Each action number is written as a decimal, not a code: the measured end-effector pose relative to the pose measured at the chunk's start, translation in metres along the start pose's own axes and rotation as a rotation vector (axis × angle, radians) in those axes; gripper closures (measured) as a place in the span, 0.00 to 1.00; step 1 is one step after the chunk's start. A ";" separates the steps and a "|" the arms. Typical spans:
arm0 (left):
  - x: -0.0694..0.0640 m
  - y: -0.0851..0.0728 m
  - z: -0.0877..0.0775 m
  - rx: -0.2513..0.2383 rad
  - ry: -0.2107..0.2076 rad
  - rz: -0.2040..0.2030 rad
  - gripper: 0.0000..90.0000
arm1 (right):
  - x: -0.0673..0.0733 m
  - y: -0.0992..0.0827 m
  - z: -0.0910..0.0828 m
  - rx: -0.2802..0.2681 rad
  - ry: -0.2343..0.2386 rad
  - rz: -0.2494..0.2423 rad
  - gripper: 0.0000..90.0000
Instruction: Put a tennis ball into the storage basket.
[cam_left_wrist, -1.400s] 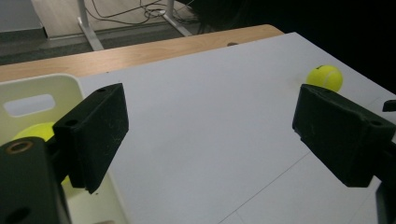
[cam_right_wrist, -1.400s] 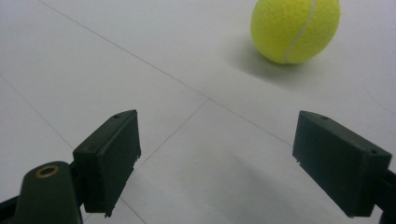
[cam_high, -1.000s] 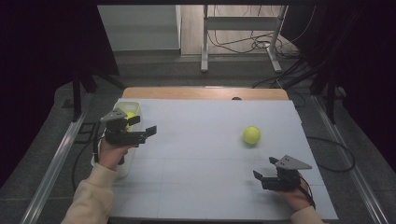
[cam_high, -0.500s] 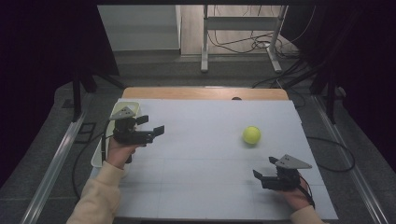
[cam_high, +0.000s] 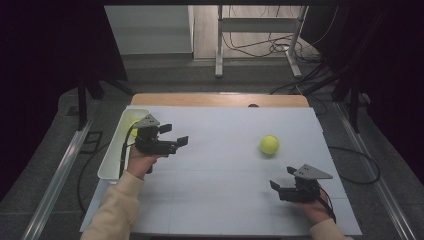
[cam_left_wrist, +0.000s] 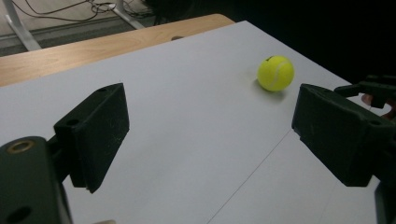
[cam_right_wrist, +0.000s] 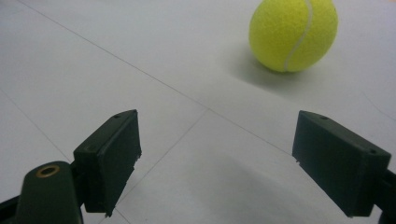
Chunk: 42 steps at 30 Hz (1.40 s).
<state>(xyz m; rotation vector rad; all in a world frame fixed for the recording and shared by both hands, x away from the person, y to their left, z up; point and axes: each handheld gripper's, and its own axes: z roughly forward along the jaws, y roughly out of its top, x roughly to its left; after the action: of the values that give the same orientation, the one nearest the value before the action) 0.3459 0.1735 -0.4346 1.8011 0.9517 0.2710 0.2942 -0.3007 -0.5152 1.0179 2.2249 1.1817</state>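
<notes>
Left gripper (cam_high: 175, 136) sits over the left part of the white worktop (cam_high: 220, 200), just inboard of the white bin (cam_high: 111, 167) that runs along the left edge; jaws spread wide, nothing between them. In the left gripper view the jaws frame bare worktop, with the tennis ball (cam_left_wrist: 276, 73) farther off toward the right edge. The bin holds something yellow at its far end, partly hidden behind the gripper body, can't tell what it is. Left forearm in a cream sleeve (cam_high: 116, 210) comes in from the near-left corner. Right gripper (cam_high: 281, 181) sits low near the near-right corner, jaws also spread, empty, pointing left across the worktop in the high view. The ball (cam_high: 269, 145) rests on the worktop in the right half, roughly midway between far and near edges, well apart from the left gripper and near the right one, touching neither. In the right gripper view the ball (cam_right_wrist: 293, 33) sits ahead of the jaws and right of centre, clear of both pads, shadow underneath on the sheet. A wooden tabletop strip (cam_high: 215, 99) shows along the far edge beyond the white sheet. Thin seam lines cross the sheet between both grippers.
</notes>
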 end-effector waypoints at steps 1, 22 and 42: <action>-0.001 0.000 0.002 0.003 -0.002 0.003 0.13 | 0.000 0.000 -0.001 0.002 -0.002 0.002 0.18; -0.032 0.003 0.047 0.091 -0.057 0.062 0.13 | 0.000 0.000 -0.005 -0.016 -0.003 -0.013 0.18; -0.044 0.002 0.090 0.138 -0.101 0.064 0.13 | 0.000 -0.001 -0.004 -0.014 0.001 -0.018 0.18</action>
<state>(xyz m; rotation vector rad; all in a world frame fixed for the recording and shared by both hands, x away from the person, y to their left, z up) 0.3700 0.0798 -0.4622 1.9556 0.8603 0.1561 0.2915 -0.3032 -0.5137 0.9903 2.2185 1.1885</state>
